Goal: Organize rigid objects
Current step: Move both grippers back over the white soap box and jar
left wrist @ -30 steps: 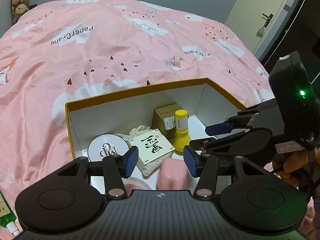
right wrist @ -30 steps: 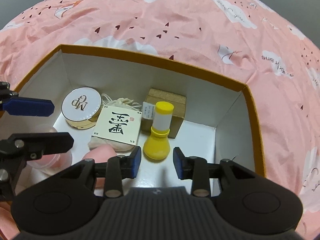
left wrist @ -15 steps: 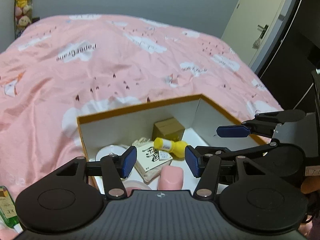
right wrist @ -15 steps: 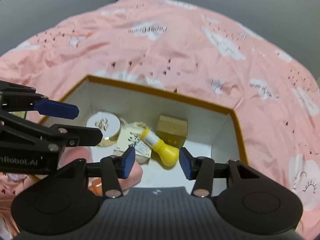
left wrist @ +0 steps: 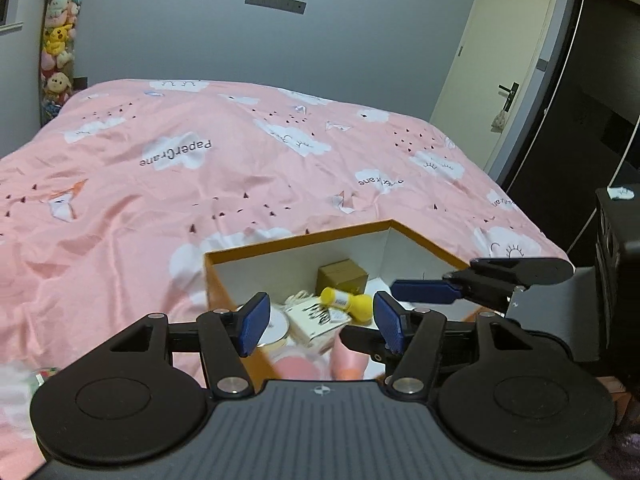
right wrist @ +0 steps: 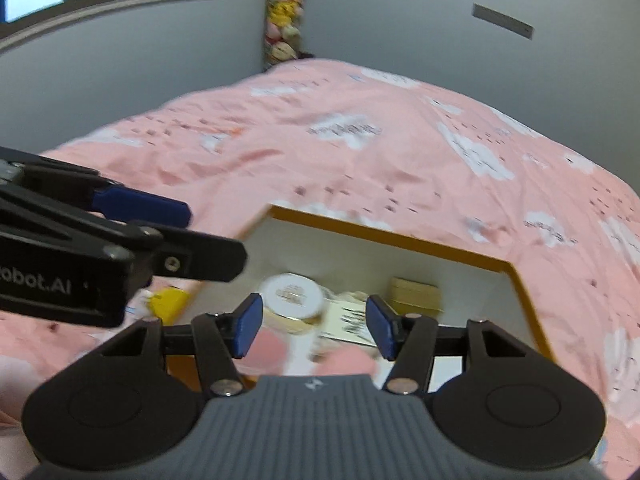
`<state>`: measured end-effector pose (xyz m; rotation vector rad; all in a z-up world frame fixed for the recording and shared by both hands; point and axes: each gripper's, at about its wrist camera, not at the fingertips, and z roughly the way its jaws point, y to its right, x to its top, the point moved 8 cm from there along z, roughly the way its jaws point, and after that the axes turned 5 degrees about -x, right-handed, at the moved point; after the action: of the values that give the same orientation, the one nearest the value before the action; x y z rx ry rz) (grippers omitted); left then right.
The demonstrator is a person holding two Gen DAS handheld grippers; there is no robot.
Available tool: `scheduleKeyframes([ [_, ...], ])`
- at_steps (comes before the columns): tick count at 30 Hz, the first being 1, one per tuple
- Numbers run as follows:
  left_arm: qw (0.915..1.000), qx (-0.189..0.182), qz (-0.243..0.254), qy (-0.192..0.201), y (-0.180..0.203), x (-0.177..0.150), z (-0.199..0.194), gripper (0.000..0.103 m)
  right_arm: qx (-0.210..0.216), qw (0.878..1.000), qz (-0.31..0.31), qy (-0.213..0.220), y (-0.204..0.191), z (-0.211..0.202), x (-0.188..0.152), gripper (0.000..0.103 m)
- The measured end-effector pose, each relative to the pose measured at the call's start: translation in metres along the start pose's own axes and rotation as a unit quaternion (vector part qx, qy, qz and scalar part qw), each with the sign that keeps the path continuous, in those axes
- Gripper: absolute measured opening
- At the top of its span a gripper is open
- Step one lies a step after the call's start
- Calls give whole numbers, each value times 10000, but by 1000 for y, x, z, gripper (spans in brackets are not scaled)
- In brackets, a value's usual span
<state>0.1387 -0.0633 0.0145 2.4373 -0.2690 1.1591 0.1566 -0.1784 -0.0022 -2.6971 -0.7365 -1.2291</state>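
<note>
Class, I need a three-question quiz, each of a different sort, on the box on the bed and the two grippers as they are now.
1. True or false: the yellow bottle stands upright in the box.
2. Which lies against the box's far wall? A) round white compact B) brown carton C) pink cup
3. Fill in: the left gripper and the right gripper each hold ____.

Key
1. False: it lies on its side.
2. B, the brown carton; the round white compact sits nearer.
3. Nothing: both sets of jaws are opening, with nothing between the pads.
</note>
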Motion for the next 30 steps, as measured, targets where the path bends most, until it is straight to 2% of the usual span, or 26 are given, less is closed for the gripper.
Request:
scheduleKeyframes([
  [4,10000,12,-61,53,-12,-12,-22,72,264,9993,-88,256,-30,-11,5,57],
  [8,9993,51,-359,35,-36,-27,-40,72,692,9974,-44,203,-59,-15,2,57],
  [13,9963,368,-766,-113,-73,-47,-54,72,1009,9944,-291,85,-94,-14,-8,57],
  [16,9934,499,-988,-294,-90,-64,-57,72,1150,9920,-523,-49,-113,-10,-15,55],
  [19,9909,638,-1073,-511,-100,-84,-60,72,1283,9892,-681,-194,-128,-5,-21,50],
  [24,9844,720,-1198,-1068,-105,-114,-57,72,1474,9834,-964,-439,-149,3,-34,49],
  [26,9804,703,-1297,-1305,-104,-124,-53,69,1536,9803,-1077,-617,-157,7,-43,49],
  [30,9754,732,-1420,-1520,-107,-139,-51,68,1568,9755,-1291,-840,-167,12,-56,49],
])
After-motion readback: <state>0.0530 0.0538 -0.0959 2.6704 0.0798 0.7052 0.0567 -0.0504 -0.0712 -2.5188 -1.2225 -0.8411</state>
